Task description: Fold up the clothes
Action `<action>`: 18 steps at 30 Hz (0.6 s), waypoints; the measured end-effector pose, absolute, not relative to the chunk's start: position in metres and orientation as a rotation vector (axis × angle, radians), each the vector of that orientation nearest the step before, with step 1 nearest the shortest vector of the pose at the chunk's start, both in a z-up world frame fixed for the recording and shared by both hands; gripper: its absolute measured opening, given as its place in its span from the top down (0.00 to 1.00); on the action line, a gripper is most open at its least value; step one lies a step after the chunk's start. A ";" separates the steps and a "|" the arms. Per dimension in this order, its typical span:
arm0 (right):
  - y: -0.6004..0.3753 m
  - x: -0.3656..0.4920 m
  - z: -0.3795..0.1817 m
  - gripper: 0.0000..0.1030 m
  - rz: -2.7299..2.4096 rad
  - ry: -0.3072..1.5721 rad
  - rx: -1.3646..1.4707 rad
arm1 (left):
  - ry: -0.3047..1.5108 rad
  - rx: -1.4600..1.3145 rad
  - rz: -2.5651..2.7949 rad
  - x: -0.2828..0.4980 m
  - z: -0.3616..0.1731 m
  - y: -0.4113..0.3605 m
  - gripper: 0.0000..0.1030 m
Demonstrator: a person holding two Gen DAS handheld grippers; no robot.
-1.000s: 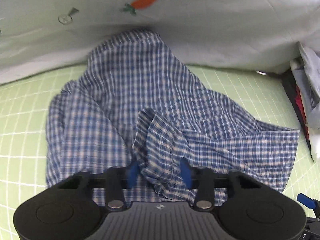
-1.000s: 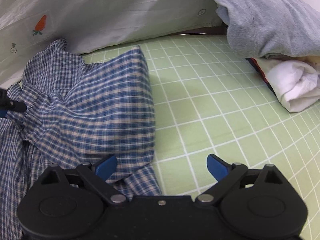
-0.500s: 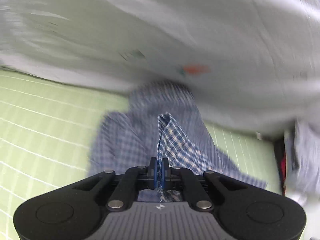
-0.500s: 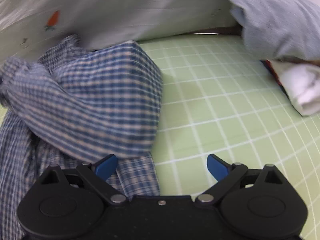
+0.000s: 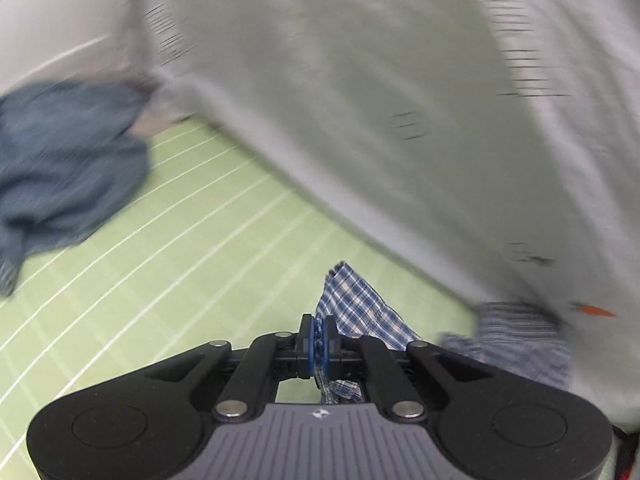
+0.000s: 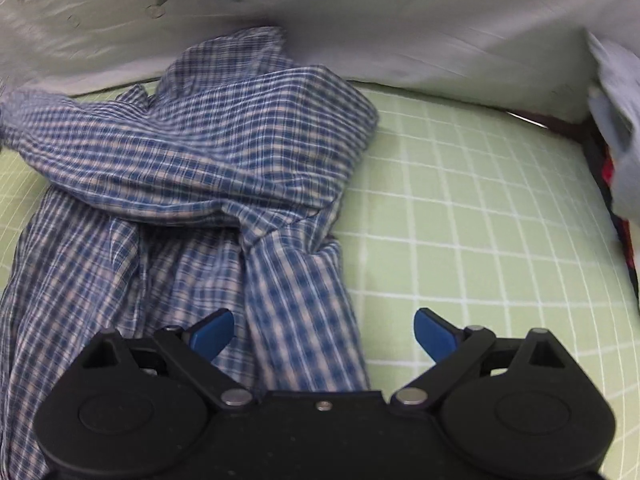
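Soft, even light; left wrist view motion-blurred, fisheye edges bowed.

The blue-and-white checked shirt (image 6: 192, 184) is thin woven cloth, soft and creased. The pale green sheet with white grid lines (image 6: 480, 240) under it looks like smooth, matt fabric. At the far side, the white sheet printed with orange carrots (image 6: 400, 12) is matt cloth too. Far left, the crumpled blue garment (image 5: 68, 160) looks soft. Both gripper bodies are matt black plastic with small shiny metal pins.

Both wrist cameras are looking steeply down, close over the green grid mat (image 6: 460, 208). Both are sharing the checked shirt (image 6: 208, 168) and white sheet (image 5: 400, 100).
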State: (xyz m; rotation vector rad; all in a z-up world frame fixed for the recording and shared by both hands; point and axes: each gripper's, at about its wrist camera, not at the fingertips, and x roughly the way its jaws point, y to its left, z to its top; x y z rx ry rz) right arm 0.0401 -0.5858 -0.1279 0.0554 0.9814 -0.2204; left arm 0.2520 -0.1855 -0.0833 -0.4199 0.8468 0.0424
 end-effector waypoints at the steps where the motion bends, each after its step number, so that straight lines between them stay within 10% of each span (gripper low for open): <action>1: -0.582 0.043 -0.128 0.05 -0.215 0.987 0.043 | 0.867 -0.440 0.056 0.252 -0.092 -0.180 0.96; 5: -0.572 0.050 -0.128 0.05 -0.198 1.002 0.009 | 0.934 -0.448 0.077 0.244 -0.112 -0.176 0.84; 10: -0.562 0.041 -0.118 0.00 -0.196 0.957 -0.012 | 0.961 -0.395 -0.003 0.217 -0.100 -0.193 0.36; 18: -0.573 -0.029 -0.088 0.00 -0.190 0.861 0.057 | 0.941 -0.235 -0.127 0.133 -0.047 -0.252 0.23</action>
